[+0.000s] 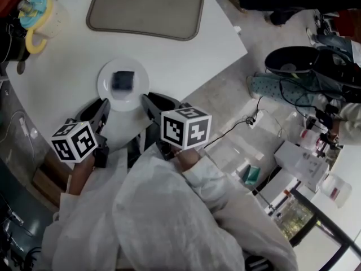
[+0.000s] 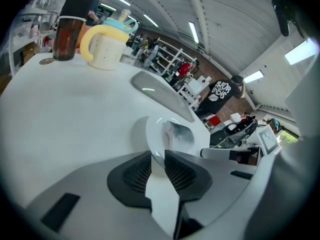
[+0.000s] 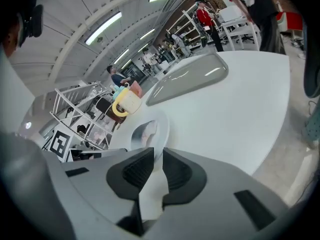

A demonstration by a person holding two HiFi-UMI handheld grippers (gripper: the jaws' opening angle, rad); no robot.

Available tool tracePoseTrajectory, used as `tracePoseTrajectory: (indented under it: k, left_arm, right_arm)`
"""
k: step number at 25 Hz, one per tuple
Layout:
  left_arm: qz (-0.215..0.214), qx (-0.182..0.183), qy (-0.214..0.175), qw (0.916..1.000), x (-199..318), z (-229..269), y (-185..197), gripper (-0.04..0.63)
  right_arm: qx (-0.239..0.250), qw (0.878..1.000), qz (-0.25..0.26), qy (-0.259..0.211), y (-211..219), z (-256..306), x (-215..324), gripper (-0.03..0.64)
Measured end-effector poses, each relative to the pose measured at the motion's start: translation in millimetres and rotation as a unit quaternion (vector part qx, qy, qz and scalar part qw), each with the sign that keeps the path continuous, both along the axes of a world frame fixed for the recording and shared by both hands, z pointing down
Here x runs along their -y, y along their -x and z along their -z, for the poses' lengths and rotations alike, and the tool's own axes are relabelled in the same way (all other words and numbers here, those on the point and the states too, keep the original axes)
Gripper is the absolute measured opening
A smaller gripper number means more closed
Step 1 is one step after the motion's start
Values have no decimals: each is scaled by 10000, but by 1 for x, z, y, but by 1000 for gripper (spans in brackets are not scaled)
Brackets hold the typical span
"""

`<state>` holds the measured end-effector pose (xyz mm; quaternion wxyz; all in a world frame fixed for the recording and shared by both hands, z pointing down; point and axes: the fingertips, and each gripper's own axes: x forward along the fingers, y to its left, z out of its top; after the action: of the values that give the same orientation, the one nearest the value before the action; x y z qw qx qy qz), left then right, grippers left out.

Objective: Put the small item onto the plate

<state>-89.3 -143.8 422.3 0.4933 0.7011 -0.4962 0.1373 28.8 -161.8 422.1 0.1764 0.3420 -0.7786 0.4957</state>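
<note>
Small dark item (image 1: 123, 79) sits on the white plate (image 1: 107, 92), centre-left in the head view. Left gripper (image 2: 158, 154) and right gripper (image 3: 158, 150) flank its near rim, jaws slightly parted, holding nothing. Black shirt (image 2: 222, 90) print: too blurred to read

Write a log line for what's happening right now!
small item: on plate | left gripper: empty, jaws slightly apart | right gripper: empty, jaws slightly apart | both grippers: near plate edge
</note>
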Motion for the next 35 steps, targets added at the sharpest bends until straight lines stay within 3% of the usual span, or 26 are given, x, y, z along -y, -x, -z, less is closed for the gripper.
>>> tracePoseTrajectory:
  k: [14,16,25,35]
  left_arm:
    - [152,181,-146,9996,96,-1,-11,69]
    - [242,190,-212,9993,85,1,-9,69]
    - [831,110,-730,9938,-71,-1,9,69]
    - [1074,185,-830,9906,-29,2,16,69]
  right_arm:
    - [110,9993,351,-77,-9,-9,102,64]
    - [110,9988,456,-135,-7,-7,93,64]
    - [-66,9924,1055,-623,13,-3,-50,64]
    - [-170,9887,1286,-754,24,-3,-2,66]
